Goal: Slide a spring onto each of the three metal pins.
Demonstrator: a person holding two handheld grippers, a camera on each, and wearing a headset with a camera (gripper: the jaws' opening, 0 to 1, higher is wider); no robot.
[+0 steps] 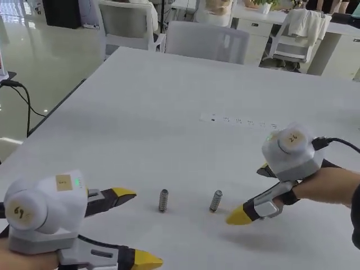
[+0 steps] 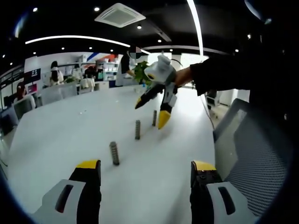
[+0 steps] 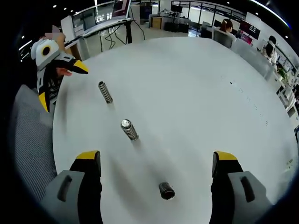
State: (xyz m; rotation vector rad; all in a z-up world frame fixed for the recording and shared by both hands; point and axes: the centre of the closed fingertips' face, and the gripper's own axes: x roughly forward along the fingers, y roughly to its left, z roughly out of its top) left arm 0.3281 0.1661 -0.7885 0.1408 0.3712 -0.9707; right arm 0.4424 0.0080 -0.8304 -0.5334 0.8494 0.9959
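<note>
Handwritten "69" on round cap (image 1: 22,212) of left gripper (image 1: 147,228) (mark on right gripper (image 1: 247,191) unreadable)

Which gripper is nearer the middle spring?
Right. The right gripper is close beside the middle spring; the left gripper is farther, with another spring between.

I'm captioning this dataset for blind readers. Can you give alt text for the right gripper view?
Three springs stand upright in a row on a white table, the nearest between the yellow-tipped jaws of the open right gripper. The left gripper, also open, is beyond the farthest spring.
</note>
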